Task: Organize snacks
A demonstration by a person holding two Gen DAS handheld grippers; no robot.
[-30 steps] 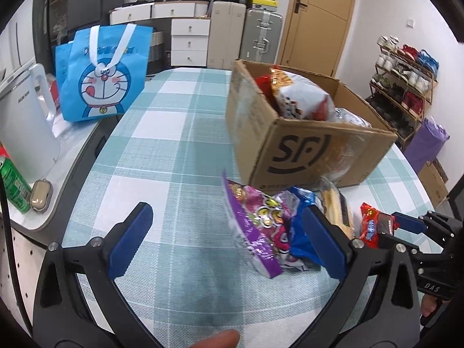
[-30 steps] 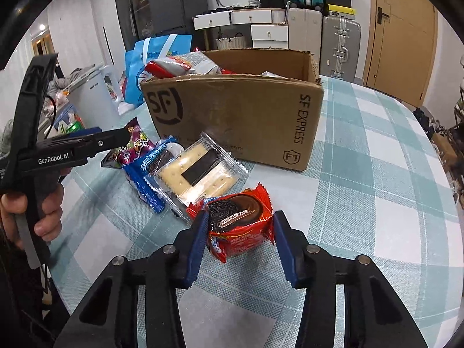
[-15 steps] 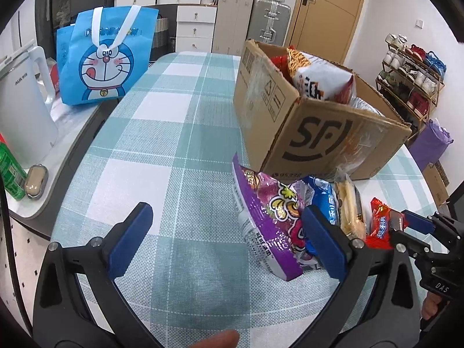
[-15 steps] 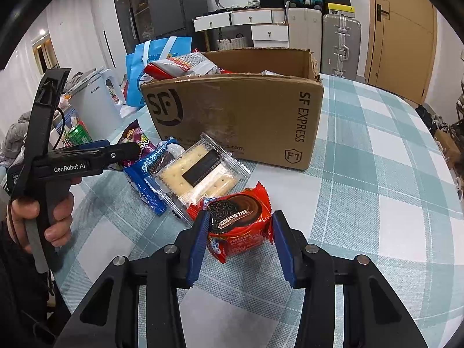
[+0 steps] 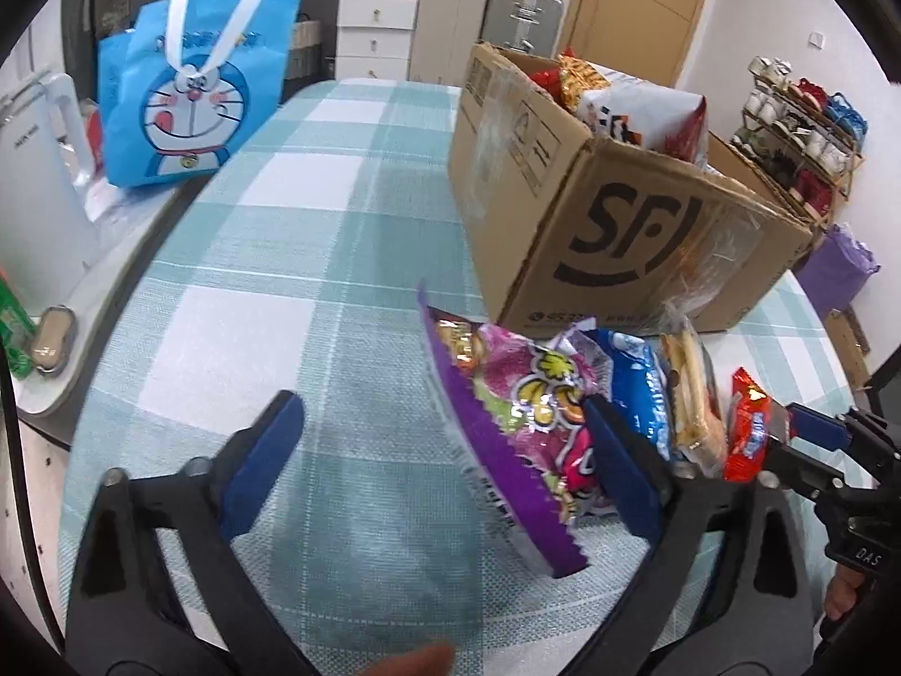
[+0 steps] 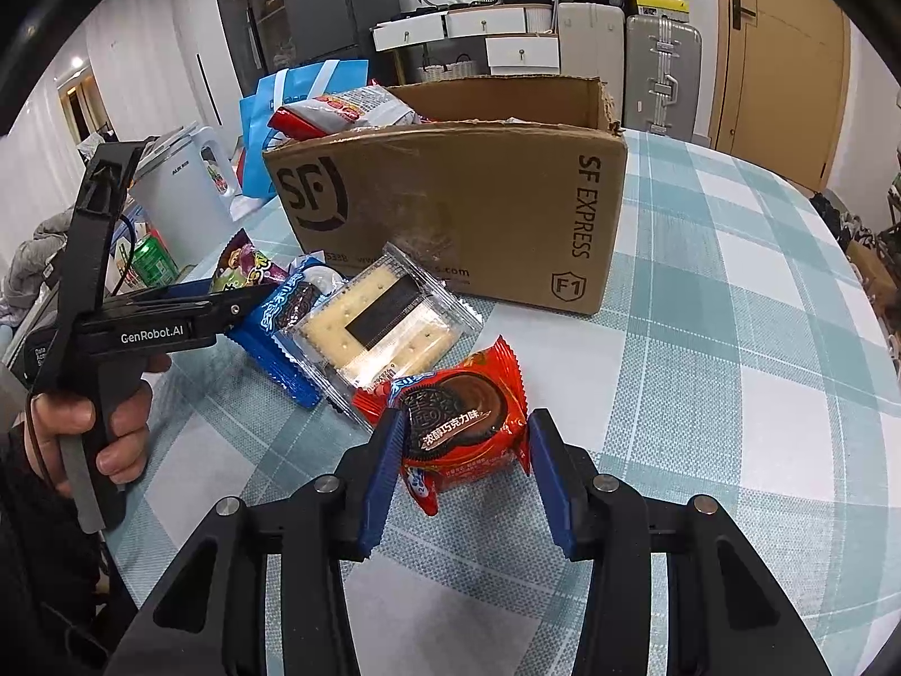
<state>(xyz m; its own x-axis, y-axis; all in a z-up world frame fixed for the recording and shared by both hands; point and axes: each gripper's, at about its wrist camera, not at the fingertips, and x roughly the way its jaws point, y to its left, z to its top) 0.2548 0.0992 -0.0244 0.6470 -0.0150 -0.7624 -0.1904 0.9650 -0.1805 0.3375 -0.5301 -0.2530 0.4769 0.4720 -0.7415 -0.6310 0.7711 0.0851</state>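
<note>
An open SF cardboard box (image 5: 619,214) (image 6: 450,208) holds several snack bags. In front of it lie a purple snack bag (image 5: 507,411) (image 6: 248,267), a blue packet (image 5: 636,388) (image 6: 281,321) and a clear cracker pack (image 6: 383,315) (image 5: 690,394). My left gripper (image 5: 440,401) (image 6: 236,304) hangs low over the purple bag with its jaws closing. The bag lies between them against the right finger, and the left pad is well clear of it. My right gripper (image 6: 467,419) (image 5: 799,428) is shut on a red chocolate cookie packet (image 6: 462,422) (image 5: 746,428) on the table.
The round table has a teal checked cloth (image 5: 281,225). To its left stand a blue cartoon bag (image 5: 191,90), a white kettle (image 5: 34,169) and a green can (image 6: 152,259). Behind it are drawers and suitcases (image 6: 664,73), and a shoe rack (image 5: 799,124) stands at the right.
My left gripper has come down and closer to the purple bag, and its jaws have narrowed. The right gripper and the red packet have not moved.
</note>
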